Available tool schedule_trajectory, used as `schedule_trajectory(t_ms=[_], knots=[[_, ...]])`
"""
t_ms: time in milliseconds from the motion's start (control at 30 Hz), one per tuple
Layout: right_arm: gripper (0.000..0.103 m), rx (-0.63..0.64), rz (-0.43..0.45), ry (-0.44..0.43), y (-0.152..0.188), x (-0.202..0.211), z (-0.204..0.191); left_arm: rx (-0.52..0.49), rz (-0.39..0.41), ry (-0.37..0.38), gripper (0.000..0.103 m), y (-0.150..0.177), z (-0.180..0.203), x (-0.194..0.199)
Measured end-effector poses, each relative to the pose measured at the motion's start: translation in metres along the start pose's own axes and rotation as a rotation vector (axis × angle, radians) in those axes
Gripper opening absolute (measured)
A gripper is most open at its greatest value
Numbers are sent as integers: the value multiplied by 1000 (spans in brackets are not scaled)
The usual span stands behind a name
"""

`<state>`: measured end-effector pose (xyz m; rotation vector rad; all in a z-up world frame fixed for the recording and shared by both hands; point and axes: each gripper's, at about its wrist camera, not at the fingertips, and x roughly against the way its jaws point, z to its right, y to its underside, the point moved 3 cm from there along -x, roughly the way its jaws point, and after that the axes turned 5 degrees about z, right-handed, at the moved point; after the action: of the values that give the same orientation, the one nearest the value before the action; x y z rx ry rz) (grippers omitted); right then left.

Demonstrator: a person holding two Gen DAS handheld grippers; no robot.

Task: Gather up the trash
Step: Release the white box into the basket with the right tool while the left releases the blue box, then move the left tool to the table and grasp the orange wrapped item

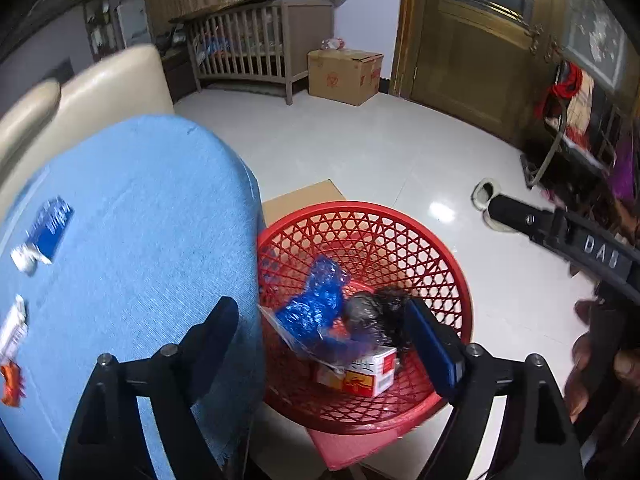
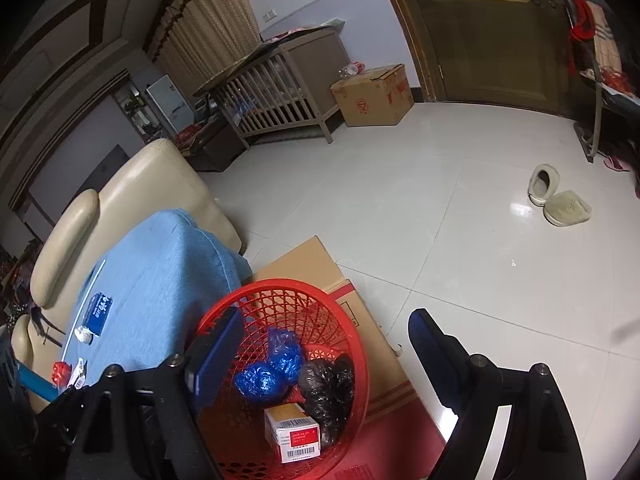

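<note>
Trash is split between two spots right now. Going left to right: on the blue cloth (image 1: pixel 132 216) over the seat there's a blue-and-white packet (image 1: pixel 50 228), a white wrapper (image 1: pixel 14 328) near the edge and an orange-red scrap (image 1: pixel 12 384), all still lying loose, so I'd guess those are next up.

Just beside the cloth sits the red mesh basket (image 1: pixel 452 280), parked on a flattened cardboard sheet (image 2: pixel 312 264) right against the seat, probably so stuff only needs a short carry. Inside it: crumpled blue plastic (image 1: pixel 316 304), a black bag wad (image 1: pixel 380 308) and a small red-and-white box (image 1: pixel 372 372) at the bottom.

The left gripper (image 1: pixel 320 320) hangs over the basket with fingers spread wide and nothing between them, which looks to me like a just-dropped pose, though that's my read. The right gripper (image 2: pixel 324 328) is also wide apart and empty, hovering above the basket's rim, one finger over the mesh and the other over the floor.

Further right, bare tile and a pair of slippers (image 2: pixel 556 196), not trash I'd say.
</note>
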<state>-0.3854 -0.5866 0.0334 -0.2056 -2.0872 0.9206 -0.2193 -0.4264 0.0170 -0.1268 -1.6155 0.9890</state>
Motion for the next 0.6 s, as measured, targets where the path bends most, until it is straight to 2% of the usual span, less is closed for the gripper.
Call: schedule_trajectory(t_ms=[33, 100, 267, 433, 533, 600], knots=[[86, -3, 0, -2, 1, 0, -1, 23, -7, 32, 85, 0, -3, 1], [86, -1, 1, -13, 1, 3, -4, 41, -2, 50, 85, -1, -4, 5], [86, 23, 12, -39, 0, 8, -17, 95, 53, 16, 85, 1, -32, 30], [86, 45, -13, -70, 7, 6, -32, 235, 119, -94, 85, 21, -99, 70], [86, 67, -44, -103, 19, 0, -48, 327, 124, -194, 85, 45, -140, 88], [86, 86, -71, -122, 29, -5, -59, 379, 125, -225, 85, 61, -159, 97]])
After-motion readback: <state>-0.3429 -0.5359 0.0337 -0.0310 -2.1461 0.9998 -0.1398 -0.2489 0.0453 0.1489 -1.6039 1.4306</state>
